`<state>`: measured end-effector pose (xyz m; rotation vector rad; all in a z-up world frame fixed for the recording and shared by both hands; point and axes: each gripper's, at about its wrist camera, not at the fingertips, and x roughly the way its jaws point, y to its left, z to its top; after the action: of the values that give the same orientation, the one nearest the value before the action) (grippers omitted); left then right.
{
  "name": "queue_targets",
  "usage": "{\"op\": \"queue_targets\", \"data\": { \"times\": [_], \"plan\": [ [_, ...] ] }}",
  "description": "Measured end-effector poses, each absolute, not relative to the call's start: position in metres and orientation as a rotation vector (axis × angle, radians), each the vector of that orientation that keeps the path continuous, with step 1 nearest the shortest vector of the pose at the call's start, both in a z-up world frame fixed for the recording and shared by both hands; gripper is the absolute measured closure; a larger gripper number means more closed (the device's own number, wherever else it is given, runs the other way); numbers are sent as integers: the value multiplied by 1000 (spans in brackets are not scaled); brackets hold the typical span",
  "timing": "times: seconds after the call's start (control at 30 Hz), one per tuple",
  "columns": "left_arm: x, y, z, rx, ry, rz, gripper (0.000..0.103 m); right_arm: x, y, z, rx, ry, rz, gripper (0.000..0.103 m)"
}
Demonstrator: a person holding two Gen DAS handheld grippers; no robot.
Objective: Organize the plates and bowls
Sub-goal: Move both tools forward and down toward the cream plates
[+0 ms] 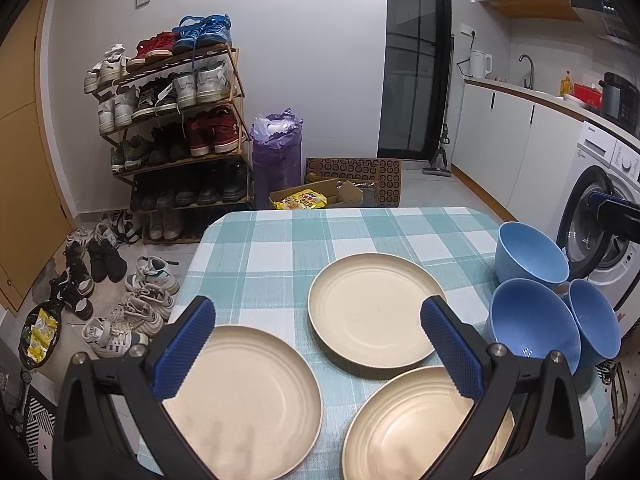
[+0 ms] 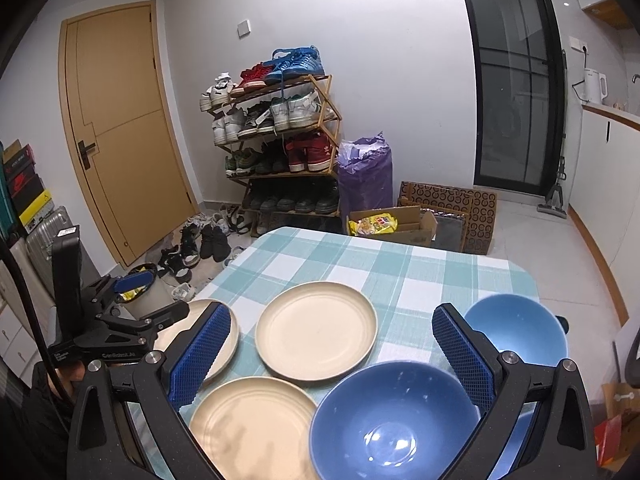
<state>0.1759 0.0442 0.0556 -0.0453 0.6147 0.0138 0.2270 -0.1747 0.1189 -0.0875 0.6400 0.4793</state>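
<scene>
From your left wrist: your left gripper hangs spread wide, holding nothing, above three cream plates lying apart on the checked cloth. Three blue bowls cluster at the table's right edge.

From your right wrist: your right gripper is likewise released and empty, over the nearest bowl and the plates. Your left gripper shows at left, over the far-left plate.

Three cream plates on the checked cloth, centre and lower frame. Three blue bowls clustered at right
</scene>
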Motion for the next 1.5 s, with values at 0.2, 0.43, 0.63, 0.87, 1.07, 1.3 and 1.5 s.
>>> {"op": "queue_targets", "data": {
  "times": [0.2, 0.43, 0.63, 0.87, 1.07, 1.3, 1.5],
  "plan": [
    [191, 43, 58, -43, 616, 15, 0, 244, -170, 119, -88, 658, 481, 0],
    [205, 43, 53, -37, 633, 20, 0, 264, -162, 110, -99, 700, 485, 0],
    [218, 45, 43, -40, 655, 24, 0, 281, -153, 95, -110, 747, 495, 0],
    [232, 46, 30, -52, 685, 19, 0, 301, -144, 76, -125, 806, 490, 0],
    [243, 46, 19, -53, 713, 23, 0, 319, -139, 60, -141, 861, 478, 0],
    [253, 46, 6, -46, 750, 29, 0, 340, -133, 39, -171, 915, 471, 0],
    [261, 46, -7, -46, 784, 26, 0, 359, -133, 20, -166, 997, 475, 0]
  ]
}}
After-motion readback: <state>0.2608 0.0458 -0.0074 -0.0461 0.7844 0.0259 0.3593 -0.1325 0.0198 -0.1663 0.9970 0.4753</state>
